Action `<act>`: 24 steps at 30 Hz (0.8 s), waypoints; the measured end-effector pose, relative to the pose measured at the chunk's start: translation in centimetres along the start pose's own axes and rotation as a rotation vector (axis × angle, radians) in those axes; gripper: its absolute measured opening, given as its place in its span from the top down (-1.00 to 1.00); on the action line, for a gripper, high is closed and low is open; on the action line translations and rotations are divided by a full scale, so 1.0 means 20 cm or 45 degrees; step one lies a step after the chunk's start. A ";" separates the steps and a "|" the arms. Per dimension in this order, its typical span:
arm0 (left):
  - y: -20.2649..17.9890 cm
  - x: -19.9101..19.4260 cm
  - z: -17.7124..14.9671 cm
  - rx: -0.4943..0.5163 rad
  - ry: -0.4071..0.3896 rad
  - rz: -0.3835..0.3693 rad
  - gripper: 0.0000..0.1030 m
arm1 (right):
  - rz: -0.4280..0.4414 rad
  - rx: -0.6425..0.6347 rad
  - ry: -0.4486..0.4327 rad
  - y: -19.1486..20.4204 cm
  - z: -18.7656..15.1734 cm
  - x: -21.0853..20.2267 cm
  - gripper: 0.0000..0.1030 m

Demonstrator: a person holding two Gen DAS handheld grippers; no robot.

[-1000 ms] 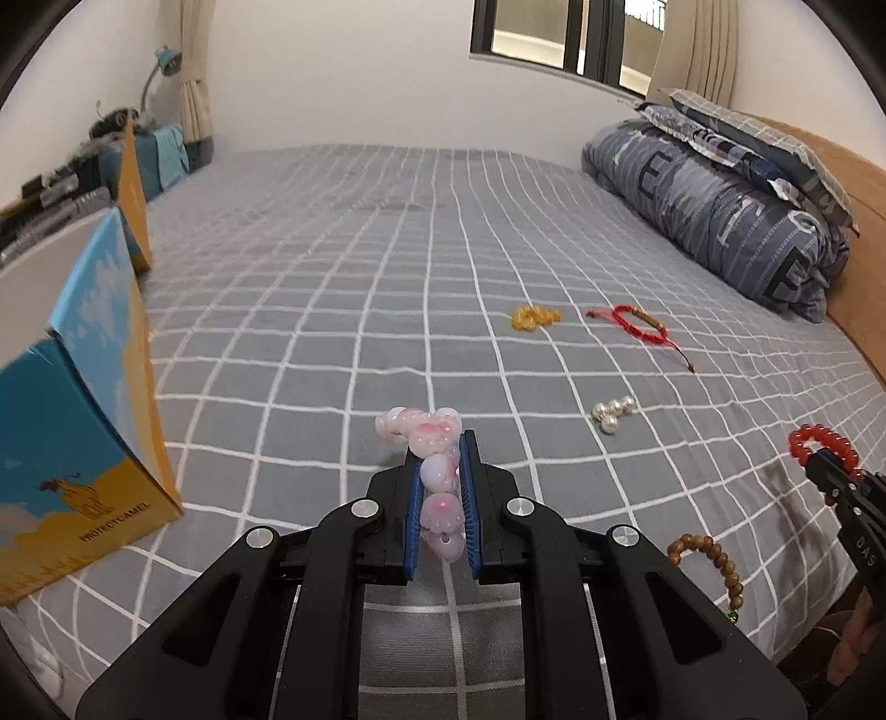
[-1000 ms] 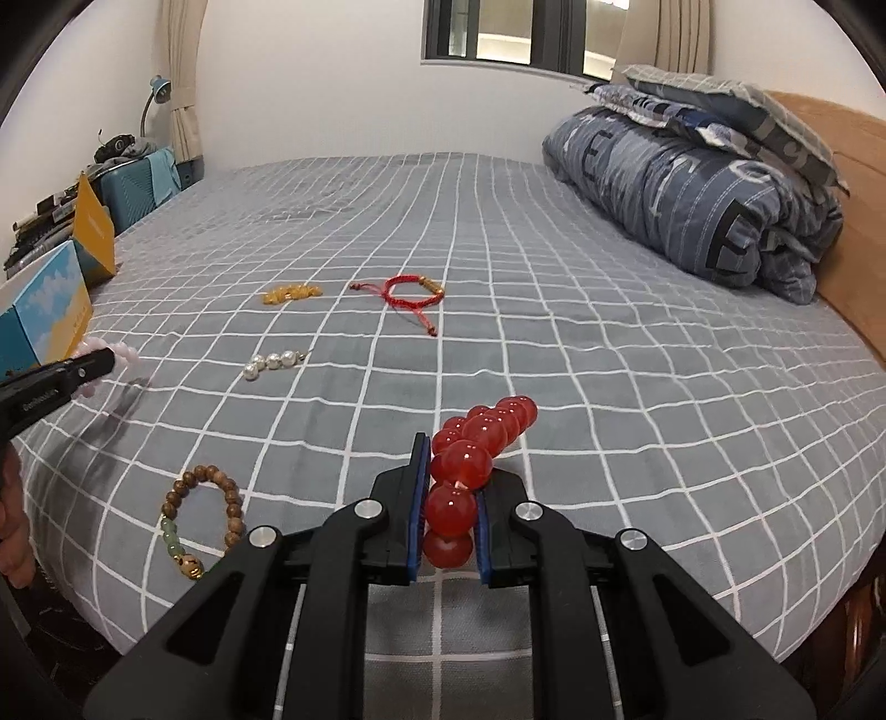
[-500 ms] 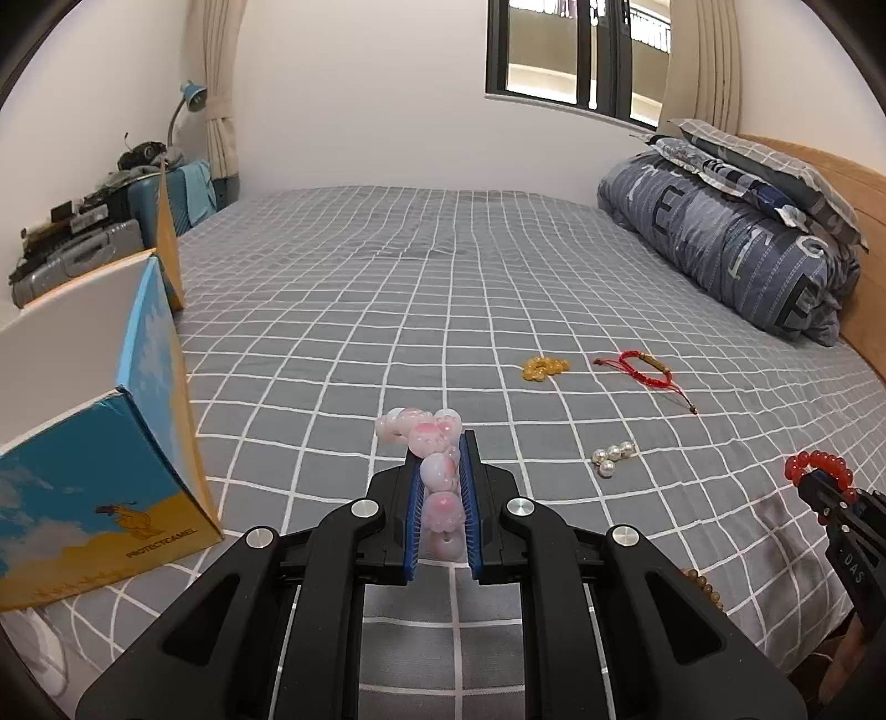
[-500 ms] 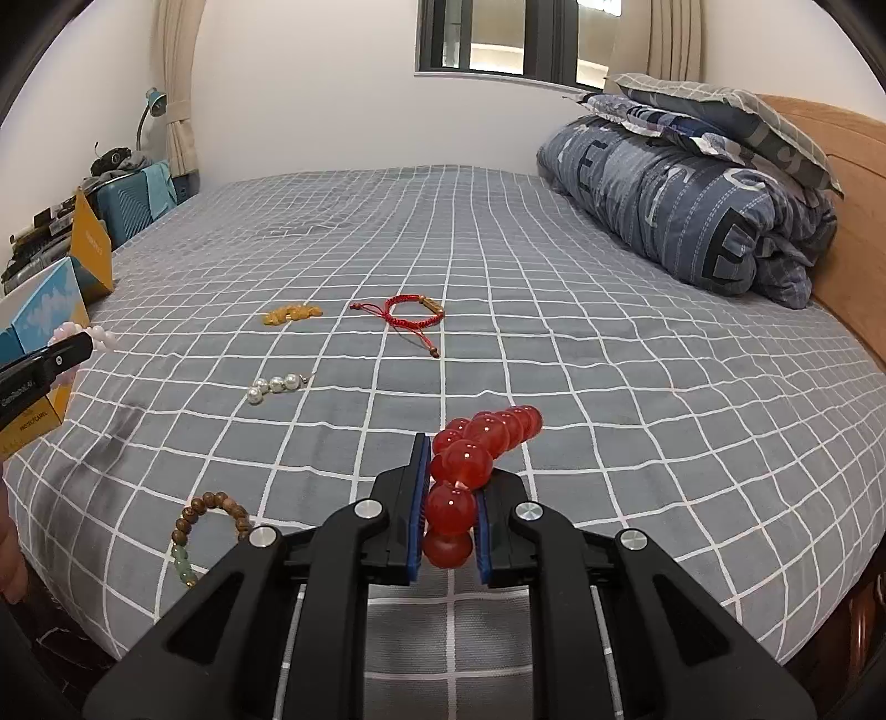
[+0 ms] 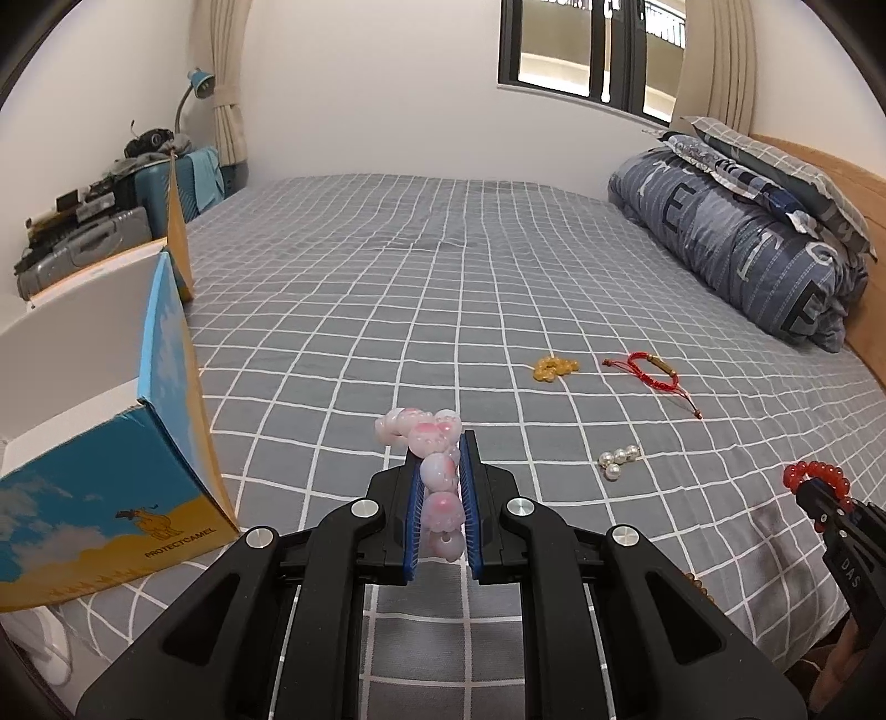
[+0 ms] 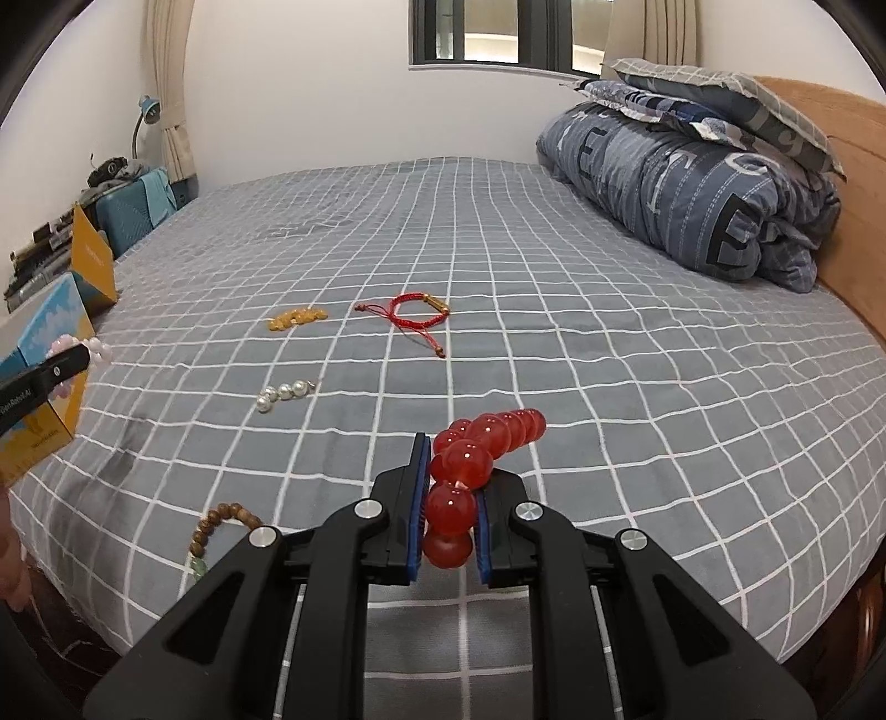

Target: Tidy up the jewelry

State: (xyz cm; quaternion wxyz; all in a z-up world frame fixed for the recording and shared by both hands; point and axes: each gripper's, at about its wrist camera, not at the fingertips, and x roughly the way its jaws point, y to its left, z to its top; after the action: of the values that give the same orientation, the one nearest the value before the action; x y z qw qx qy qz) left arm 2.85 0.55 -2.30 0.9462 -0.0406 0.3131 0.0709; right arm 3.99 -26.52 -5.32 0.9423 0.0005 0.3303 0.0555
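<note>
Above the grey checked bedspread [image 5: 387,288], the left gripper [image 5: 441,487] is clamped on a pink-and-white bead bracelet [image 5: 429,443], beside an open blue-and-yellow cardboard box [image 5: 111,443]. Right gripper [image 6: 451,498] pinches a red glass-bead bracelet [image 6: 487,437]. On the bedspread lie pearl beads [image 6: 285,393], amber beads [image 6: 296,318], a red cord bracelet [image 6: 412,313] and a wooden bead bracelet [image 6: 221,520].

Grey checked bed [image 5: 443,266], perhaps night-dark window [image 5: 587,50]

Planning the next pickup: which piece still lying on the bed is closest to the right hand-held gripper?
The wooden bead bracelet, just left of the right hand-held gripper at the bed's near edge; the pearls lie farther off.
</note>
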 end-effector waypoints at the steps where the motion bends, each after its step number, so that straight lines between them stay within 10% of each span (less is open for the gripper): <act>1: 0.00 -0.01 0.00 -0.002 0.004 -0.003 0.77 | 0.001 0.001 0.005 0.00 0.01 0.00 0.75; 24: 0.21 -0.20 0.19 0.011 -0.021 0.008 0.77 | 0.025 -0.082 -0.064 0.26 0.24 -0.07 0.75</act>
State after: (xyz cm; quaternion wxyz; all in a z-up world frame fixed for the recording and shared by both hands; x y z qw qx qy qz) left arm 1.35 4.72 3.02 0.9487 -0.0351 0.3056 0.0730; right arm 5.32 -21.36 -0.53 0.9492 -0.0253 0.3045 0.0753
